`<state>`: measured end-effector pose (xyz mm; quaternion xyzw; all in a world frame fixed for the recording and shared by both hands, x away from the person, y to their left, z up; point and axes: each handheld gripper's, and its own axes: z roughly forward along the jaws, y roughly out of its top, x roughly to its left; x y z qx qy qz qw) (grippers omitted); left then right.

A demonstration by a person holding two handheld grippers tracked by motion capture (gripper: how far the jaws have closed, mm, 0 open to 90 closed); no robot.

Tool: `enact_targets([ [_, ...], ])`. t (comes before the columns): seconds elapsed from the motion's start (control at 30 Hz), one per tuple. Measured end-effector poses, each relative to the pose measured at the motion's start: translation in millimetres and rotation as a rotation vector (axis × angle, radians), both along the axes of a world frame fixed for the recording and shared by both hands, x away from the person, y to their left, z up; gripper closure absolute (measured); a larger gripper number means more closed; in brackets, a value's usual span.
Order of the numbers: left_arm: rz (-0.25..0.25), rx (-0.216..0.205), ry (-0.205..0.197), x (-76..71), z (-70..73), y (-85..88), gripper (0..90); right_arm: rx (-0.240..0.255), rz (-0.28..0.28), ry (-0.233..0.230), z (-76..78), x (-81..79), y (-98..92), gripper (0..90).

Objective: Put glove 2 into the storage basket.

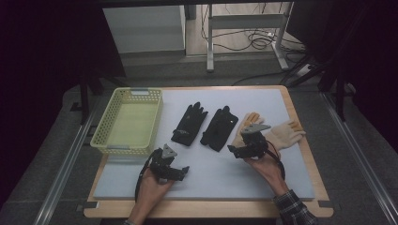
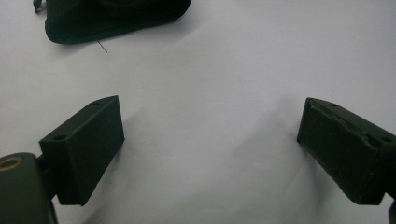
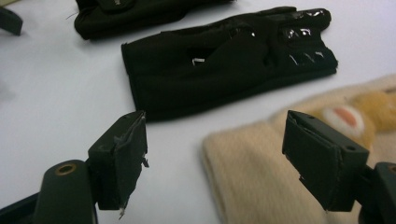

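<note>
Two black gloves (image 1: 189, 124) (image 1: 219, 129) lie side by side in the middle of the white mat (image 1: 206, 173). To their right lie two cream gloves (image 1: 286, 133) (image 1: 247, 123); the nearer one is partly covered by my right gripper (image 1: 234, 151). That gripper (image 3: 215, 135) is open, its jaws hanging over the cuff of a cream glove (image 3: 252, 182) and the mat, with a black glove (image 3: 224, 56) just beyond. My left gripper (image 1: 180, 171) rests at the mat's front left. In the left gripper view it (image 2: 210, 116) stands open over bare mat, a black glove (image 2: 112, 16) ahead.
A yellow plastic basket (image 1: 119, 149) stands at the mat's left edge with nothing inside. The mat lies on a wooden table (image 1: 206, 210). Beyond the table are a metal stand and cables on the floor.
</note>
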<state>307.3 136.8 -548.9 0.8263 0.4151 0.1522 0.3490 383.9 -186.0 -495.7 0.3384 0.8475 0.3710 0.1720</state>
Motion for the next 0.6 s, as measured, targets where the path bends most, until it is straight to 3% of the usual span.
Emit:
enact_targets([
  [0.23, 0.020, 0.004, 0.005, 0.8, -0.5, -0.3, 3.6, 0.001, 0.000, -0.006, 0.7, 26.9, 16.0, 32.0],
  [0.6, 0.021, 0.000, 0.007, 1.1, -0.6, -0.3, 3.6, -0.020, -0.030, 0.011, -5.9, 65.5, 42.7, 39.9],
])
